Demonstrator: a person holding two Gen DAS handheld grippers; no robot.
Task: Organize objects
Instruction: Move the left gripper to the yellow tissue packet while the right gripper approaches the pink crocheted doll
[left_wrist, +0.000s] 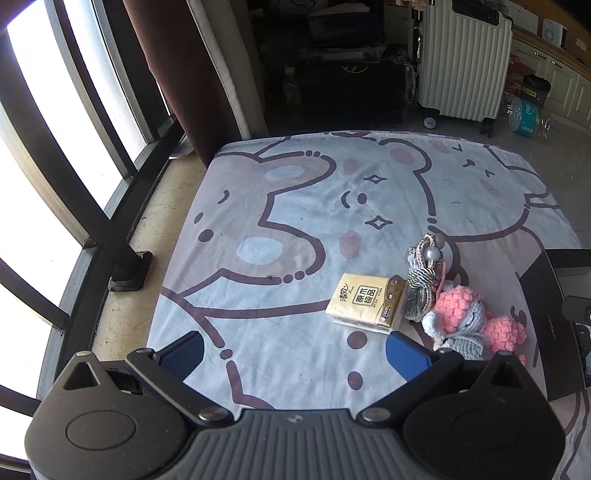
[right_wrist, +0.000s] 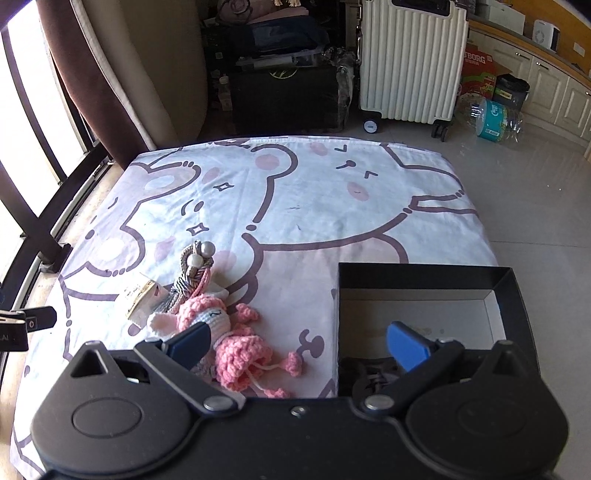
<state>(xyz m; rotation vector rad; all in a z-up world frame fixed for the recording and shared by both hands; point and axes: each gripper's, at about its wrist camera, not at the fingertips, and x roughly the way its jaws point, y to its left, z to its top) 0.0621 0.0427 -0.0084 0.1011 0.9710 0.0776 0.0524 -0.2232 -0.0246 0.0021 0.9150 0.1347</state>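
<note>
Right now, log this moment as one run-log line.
left tongs open, empty | right tongs open, empty | tissue pack, tassel, crochet doll on sheet | black box open

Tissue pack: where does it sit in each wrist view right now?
Left wrist: tissue pack lies centre-right on the cartoon sheet, left of the tassel cord.
Right wrist: lower left, partly hidden behind the crochet doll.
Shared landmark: white suitcase.

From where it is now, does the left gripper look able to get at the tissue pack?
Probably yes. The left gripper is open, and the tissue pack lies flat just ahead with bare sheet between; only the tassel touches its far side.
</note>
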